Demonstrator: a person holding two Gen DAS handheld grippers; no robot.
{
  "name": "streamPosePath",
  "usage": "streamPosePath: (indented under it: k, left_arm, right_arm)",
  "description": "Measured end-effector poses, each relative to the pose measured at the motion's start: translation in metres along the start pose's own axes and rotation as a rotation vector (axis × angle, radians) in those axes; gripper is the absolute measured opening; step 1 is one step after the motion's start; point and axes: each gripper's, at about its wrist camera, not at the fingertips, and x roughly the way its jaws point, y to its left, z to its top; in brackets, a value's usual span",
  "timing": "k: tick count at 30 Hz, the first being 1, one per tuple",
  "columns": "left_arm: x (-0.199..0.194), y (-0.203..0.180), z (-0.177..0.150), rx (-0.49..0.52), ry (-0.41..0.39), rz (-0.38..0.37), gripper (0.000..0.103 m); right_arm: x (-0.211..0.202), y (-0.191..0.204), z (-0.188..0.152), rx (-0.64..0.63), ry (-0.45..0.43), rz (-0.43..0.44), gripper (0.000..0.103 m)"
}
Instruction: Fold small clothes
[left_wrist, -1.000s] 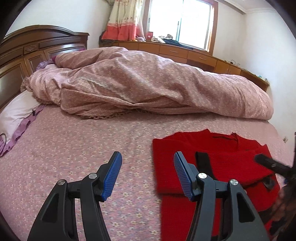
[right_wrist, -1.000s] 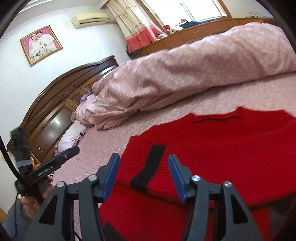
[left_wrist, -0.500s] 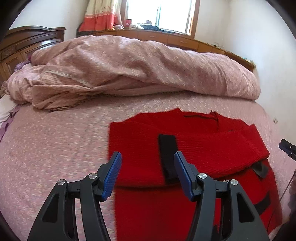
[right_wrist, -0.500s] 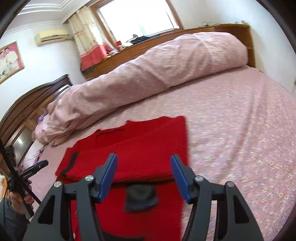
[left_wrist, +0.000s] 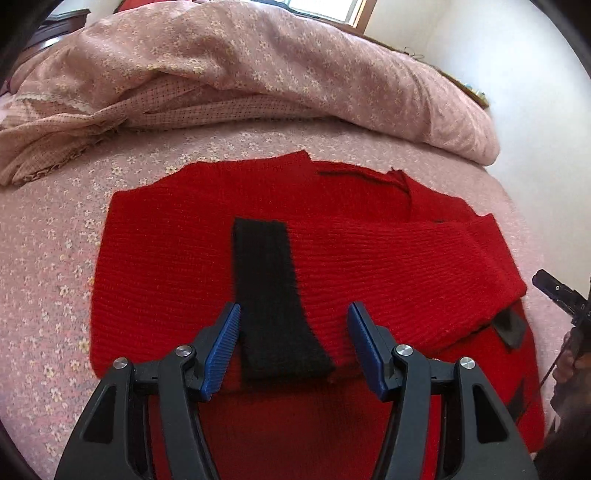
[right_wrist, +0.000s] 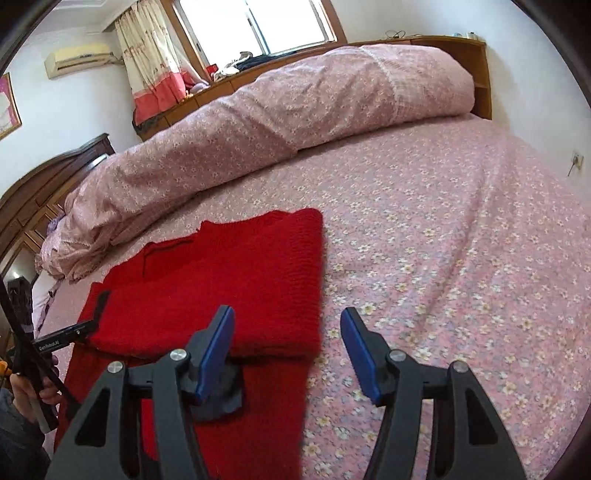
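A red knit sweater (left_wrist: 166, 266) lies flat on the pink flowered bed sheet (left_wrist: 48, 295), both sleeves folded across its chest. The upper sleeve ends in a black cuff (left_wrist: 273, 295). My left gripper (left_wrist: 293, 306) hovers open just above that cuff, which shows between the blue pads untouched. In the right wrist view the sweater (right_wrist: 221, 280) fills the lower left. My right gripper (right_wrist: 288, 310) stands open over its right edge, nothing between the pads. A second black cuff (right_wrist: 221, 398) peeks out under the left finger.
A rumpled pink duvet (right_wrist: 295, 110) is heaped along the far side of the bed. A dark wooden headboard (right_wrist: 37, 192) stands at the left, a wooden sideboard (right_wrist: 461, 48) under the window. Bare sheet (right_wrist: 461, 258) stretches right of the sweater.
The left gripper came down and across from the sweater's left edge to above the black cuff. The right gripper swung from the sweater's middle to its right edge. Both stayed open.
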Motion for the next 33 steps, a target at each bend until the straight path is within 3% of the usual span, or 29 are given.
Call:
streamPosePath:
  k: [7,8,9,10,12,13,15,18,22,24,26,28,33]
  left_arm:
    - [0.010,0.005,0.004,-0.002,0.001,-0.008,0.053]
    - [0.010,0.006,0.004,-0.006,-0.010,-0.013,0.049]
    - [0.010,0.007,0.005,-0.013,-0.020,-0.009,0.034]
    - [0.010,0.009,0.006,-0.021,-0.027,0.000,0.026]
    - [0.011,0.013,0.008,-0.051,-0.033,-0.024,0.014]
    - [0.010,0.015,0.009,-0.064,-0.036,-0.039,0.012]
    - [0.007,0.013,0.010,-0.067,-0.051,-0.060,0.009]
    - [-0.005,0.001,0.011,-0.016,-0.124,-0.048,0.008]
    - [-0.016,-0.006,0.015,0.017,-0.197,-0.030,0.008]
    - [-0.010,-0.007,0.014,0.048,-0.210,0.019,0.008]
    - [0.006,-0.005,0.010,0.064,-0.178,0.084,0.009]
    - [0.016,0.000,0.007,0.043,-0.124,0.085,0.011]
    - [0.002,0.003,0.012,0.057,-0.127,0.135,0.019]
  right_arm:
    - [0.023,0.021,0.005,-0.052,0.016,-0.027,0.063]
    - [0.025,0.023,0.006,-0.059,0.011,-0.039,0.063]
    - [0.027,0.023,0.007,-0.064,0.005,-0.053,0.063]
    - [0.029,0.023,0.007,-0.067,0.000,-0.065,0.063]
    - [0.033,0.019,0.009,-0.071,-0.001,-0.091,0.061]
    - [0.035,0.017,0.009,-0.075,0.005,-0.099,0.059]
    - [0.044,0.012,0.008,-0.083,0.047,-0.133,0.034]
    - [0.052,0.004,0.006,-0.057,0.088,-0.123,0.020]
    - [0.044,0.003,0.012,-0.053,0.050,-0.148,0.012]
    - [0.044,-0.002,0.014,-0.042,0.048,-0.187,0.012]
    - [0.048,-0.010,0.012,-0.020,0.076,-0.208,0.012]
    - [0.052,-0.013,0.009,0.002,0.096,-0.210,0.012]
    - [0.045,-0.012,0.013,0.002,0.068,-0.196,0.012]
